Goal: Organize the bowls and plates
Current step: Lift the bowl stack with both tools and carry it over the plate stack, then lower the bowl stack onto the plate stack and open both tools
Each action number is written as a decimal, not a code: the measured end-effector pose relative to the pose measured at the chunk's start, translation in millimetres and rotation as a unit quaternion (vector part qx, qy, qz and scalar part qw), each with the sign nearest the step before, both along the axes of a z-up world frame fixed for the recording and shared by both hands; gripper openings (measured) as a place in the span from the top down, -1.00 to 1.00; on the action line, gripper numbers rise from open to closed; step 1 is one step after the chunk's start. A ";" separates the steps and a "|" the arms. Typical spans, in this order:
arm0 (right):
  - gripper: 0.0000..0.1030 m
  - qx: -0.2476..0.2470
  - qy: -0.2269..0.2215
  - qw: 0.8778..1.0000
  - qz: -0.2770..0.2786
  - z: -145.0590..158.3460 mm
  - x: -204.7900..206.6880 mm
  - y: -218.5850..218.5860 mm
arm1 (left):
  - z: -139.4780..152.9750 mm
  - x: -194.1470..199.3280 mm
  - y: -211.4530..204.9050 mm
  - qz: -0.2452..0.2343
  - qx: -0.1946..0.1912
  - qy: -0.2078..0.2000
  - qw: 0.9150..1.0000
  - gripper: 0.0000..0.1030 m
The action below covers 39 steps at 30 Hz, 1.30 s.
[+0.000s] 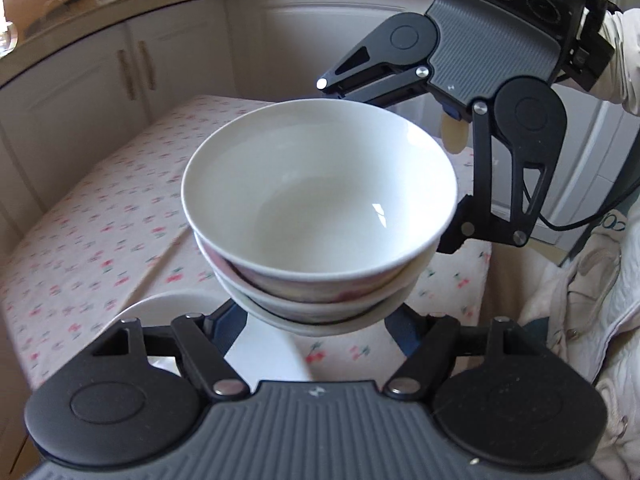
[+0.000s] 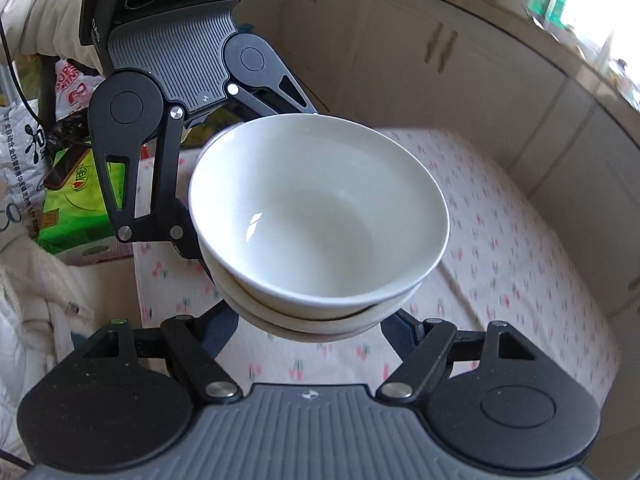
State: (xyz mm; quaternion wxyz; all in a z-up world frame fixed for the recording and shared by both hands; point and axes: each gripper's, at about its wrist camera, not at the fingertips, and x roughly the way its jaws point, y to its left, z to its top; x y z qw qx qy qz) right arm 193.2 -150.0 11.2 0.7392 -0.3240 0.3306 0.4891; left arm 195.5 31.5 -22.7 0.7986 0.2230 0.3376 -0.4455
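I am carrying a stack of white bowls [image 1: 320, 216] between my two grippers, lifted above a table [image 1: 80, 240] covered in a cherry-print cloth, so the step in hand looks like moving nested bowls to where they belong. Starting at the left: in the left wrist view, a white plate [image 1: 168, 308] lies on the cloth at about 8 o'clock from the stack, below it and partly hidden by my own tool. My left gripper [image 1: 316, 328] sits at 6 o'clock in that view, its fingers spread wide around the lowest bowl; the tips vanish under the stack, so I judge it is gripping the stack but cannot see the contact. Moving right, the stack fills the centre of both views, at least three bowls nested, rims tilted slightly. My right gripper [image 1: 400, 152] reaches in from 2 o'clock in the left view, its fingers bracketing the far side of the stack, again seemingly clasping it. In the right wrist view the same gripper sits at 6 o'clock beneath the bowls. Next, I judge, both hands must lower together, level, and neither should release until the stack rests on something, perhaps near the plate.
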 end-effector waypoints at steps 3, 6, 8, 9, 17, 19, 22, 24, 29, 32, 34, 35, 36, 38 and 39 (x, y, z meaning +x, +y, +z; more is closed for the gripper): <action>-0.59 0.001 -0.010 1.000 0.018 1.4 5.1 23.3 | 2.3 0.4 20.5 0.021 0.004 -0.009 1.000 -0.45; -0.59 0.003 -0.012 0.999 0.033 0.5 11.6 44.9 | 2.0 1.0 38.1 0.038 0.009 -0.018 0.999 -0.45; -0.59 0.003 -0.012 0.999 0.042 -2.5 16.9 57.6 | 0.4 2.8 48.7 0.046 0.013 -0.021 0.999 -0.45; -0.59 0.003 -0.010 0.999 0.045 -4.2 19.8 63.4 | -1.4 4.3 53.3 0.050 0.014 -0.022 0.998 -0.45; -0.59 -0.008 0.001 0.998 0.054 -24.6 37.7 100.1 | -17.8 18.3 80.5 0.069 0.018 -0.013 0.997 -0.45; -0.59 -0.010 0.002 0.998 0.055 -27.1 39.9 104.8 | -18.5 20.5 83.5 0.071 0.020 -0.013 0.997 -0.45; -0.59 -0.013 0.004 0.998 0.054 -30.4 41.5 107.7 | -21.2 24.9 84.3 0.073 0.021 -0.012 0.997 -0.45; -0.59 -0.015 0.007 0.998 0.053 -33.4 44.7 110.5 | -23.2 24.0 85.4 0.073 0.018 -0.010 0.997 -0.45; -0.59 -0.024 0.009 0.998 0.051 -38.0 47.5 112.9 | -29.3 22.5 87.4 0.075 0.018 -0.006 0.997 -0.45; -0.59 -0.025 0.015 0.998 0.050 -40.9 53.7 116.9 | -30.8 22.6 88.8 0.075 0.014 -0.002 0.997 -0.45; -0.59 -0.026 0.021 0.998 0.050 -43.4 54.6 118.1 | -32.6 22.7 89.3 0.074 0.012 0.001 0.997 -0.45; -0.59 -0.027 0.021 0.998 0.050 -44.6 55.1 118.9 | -32.6 23.1 90.3 0.076 0.011 0.002 0.997 -0.45; -0.59 -0.026 0.022 0.998 0.049 -44.7 56.2 119.2 | -32.6 23.3 91.1 0.076 0.009 0.002 0.997 -0.45; -0.59 -0.026 0.024 0.998 0.047 -45.9 57.8 119.9 | -33.2 24.4 92.2 0.075 0.006 0.004 0.997 -0.45; -0.59 -0.026 0.026 0.998 0.046 -46.1 58.5 119.9 | -33.3 24.5 92.7 0.075 0.004 0.004 0.997 -0.46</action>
